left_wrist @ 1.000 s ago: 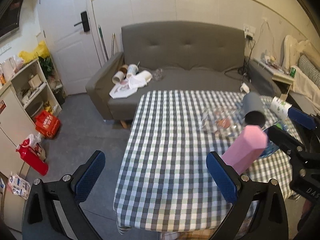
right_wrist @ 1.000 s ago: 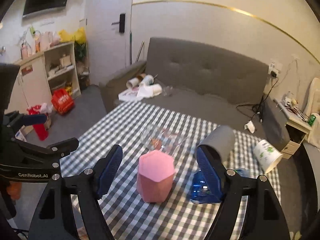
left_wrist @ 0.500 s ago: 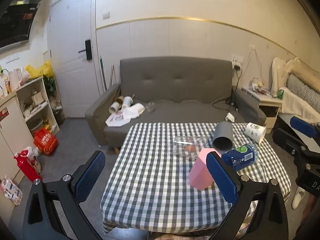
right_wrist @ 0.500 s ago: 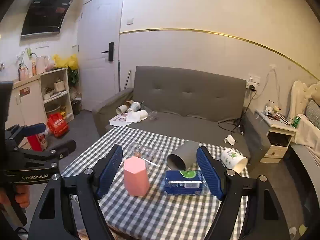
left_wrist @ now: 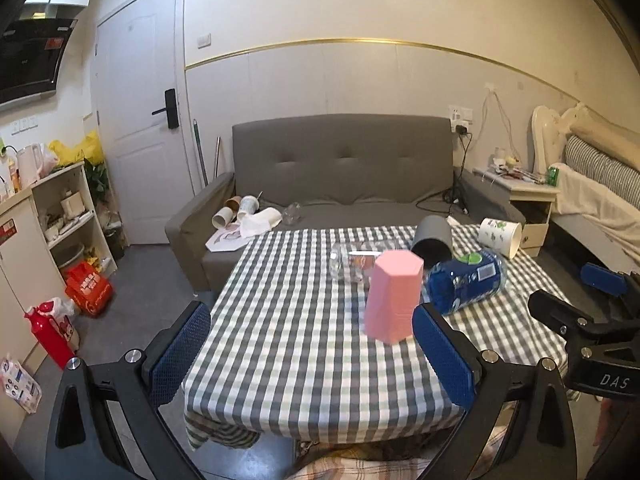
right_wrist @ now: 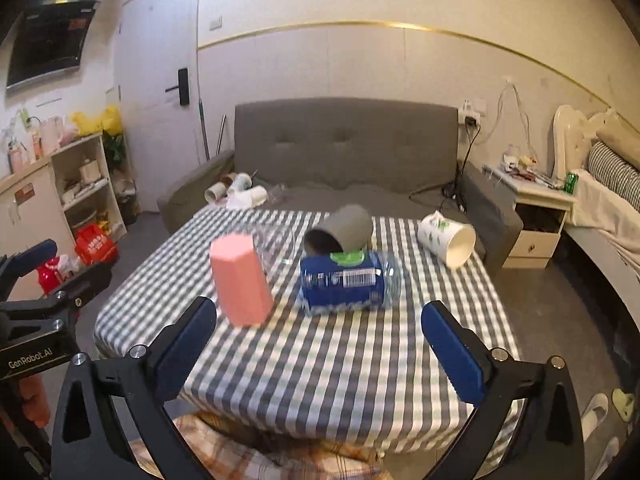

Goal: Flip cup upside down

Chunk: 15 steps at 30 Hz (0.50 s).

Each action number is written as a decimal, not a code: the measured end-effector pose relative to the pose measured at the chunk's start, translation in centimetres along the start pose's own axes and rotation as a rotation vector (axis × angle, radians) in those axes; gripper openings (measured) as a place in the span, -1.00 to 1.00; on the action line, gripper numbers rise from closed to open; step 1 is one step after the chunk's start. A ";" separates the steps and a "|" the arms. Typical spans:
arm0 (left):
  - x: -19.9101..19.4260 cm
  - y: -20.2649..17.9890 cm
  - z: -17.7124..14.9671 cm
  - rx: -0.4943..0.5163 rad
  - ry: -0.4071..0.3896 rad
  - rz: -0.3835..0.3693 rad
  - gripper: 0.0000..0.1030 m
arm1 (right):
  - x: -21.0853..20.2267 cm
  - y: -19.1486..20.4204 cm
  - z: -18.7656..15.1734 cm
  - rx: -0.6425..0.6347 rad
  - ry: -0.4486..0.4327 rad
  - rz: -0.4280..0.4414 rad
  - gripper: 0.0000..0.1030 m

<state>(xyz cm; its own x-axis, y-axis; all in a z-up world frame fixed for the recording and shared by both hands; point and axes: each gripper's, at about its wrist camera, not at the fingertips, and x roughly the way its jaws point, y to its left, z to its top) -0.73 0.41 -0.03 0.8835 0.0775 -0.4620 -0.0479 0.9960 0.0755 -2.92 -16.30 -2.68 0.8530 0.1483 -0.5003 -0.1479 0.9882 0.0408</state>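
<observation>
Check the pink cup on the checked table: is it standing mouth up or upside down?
Upside down. The pink cup stands alone on the checked table, its closed flat end on top, wider end down. Both grippers are open, clear of it.

Both wrist views backed off, facing table (left_wrist: 304, 360) and sofa (right_wrist: 344, 148).

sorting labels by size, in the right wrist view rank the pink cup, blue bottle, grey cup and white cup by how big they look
1. blue bottle
2. pink cup, nearer the camera, so possibly flattered
3. grey cup and white cup, which look alike
</observation>
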 end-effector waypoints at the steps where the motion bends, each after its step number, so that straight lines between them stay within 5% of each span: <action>1: 0.0 0.0 -0.1 -0.001 0.002 0.006 1.00 | 0.2 0.0 -0.2 -0.004 0.007 0.000 1.00; 15: 0.3 0.6 -0.3 -0.039 0.039 0.012 1.00 | 0.8 0.7 -0.6 -0.019 0.020 0.002 1.00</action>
<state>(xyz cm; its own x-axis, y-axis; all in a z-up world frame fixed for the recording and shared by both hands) -0.58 1.06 -0.37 0.8638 0.0901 -0.4957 -0.0771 0.9959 0.0467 -2.64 -15.47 -3.56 0.8428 0.1493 -0.5172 -0.1593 0.9869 0.0253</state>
